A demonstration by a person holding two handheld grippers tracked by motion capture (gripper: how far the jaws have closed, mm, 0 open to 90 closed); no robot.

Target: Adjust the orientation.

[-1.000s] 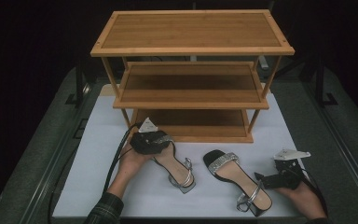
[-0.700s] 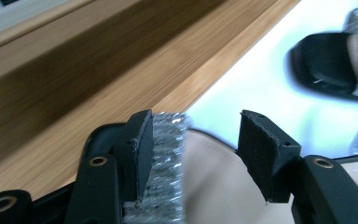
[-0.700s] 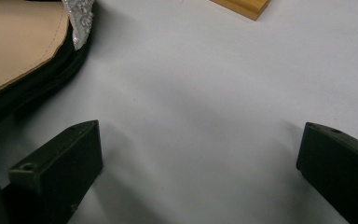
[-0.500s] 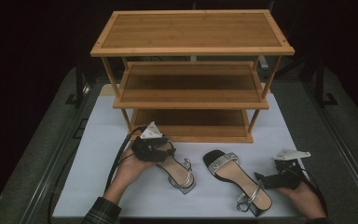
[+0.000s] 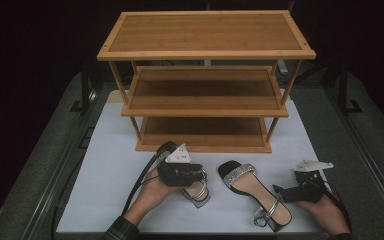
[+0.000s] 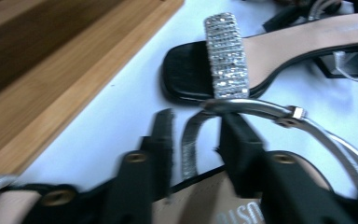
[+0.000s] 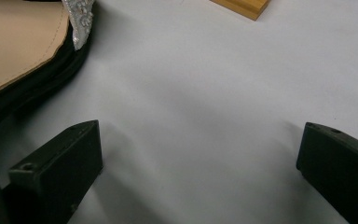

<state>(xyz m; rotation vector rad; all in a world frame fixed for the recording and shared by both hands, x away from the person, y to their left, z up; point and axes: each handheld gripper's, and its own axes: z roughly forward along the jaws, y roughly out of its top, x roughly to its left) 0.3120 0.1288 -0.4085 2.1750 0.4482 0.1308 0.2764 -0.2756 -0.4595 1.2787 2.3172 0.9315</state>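
Dark printed letters are showing on the insole of the left sandal, cut off and too partial to read. The left tongs are pinching that sandal's silver strap, the left hand lying low on the worktop near the shoe rack. The right tongs are resting spread, just right of the other sandal.

Left tongs nearly closed; right tongs wide apart.
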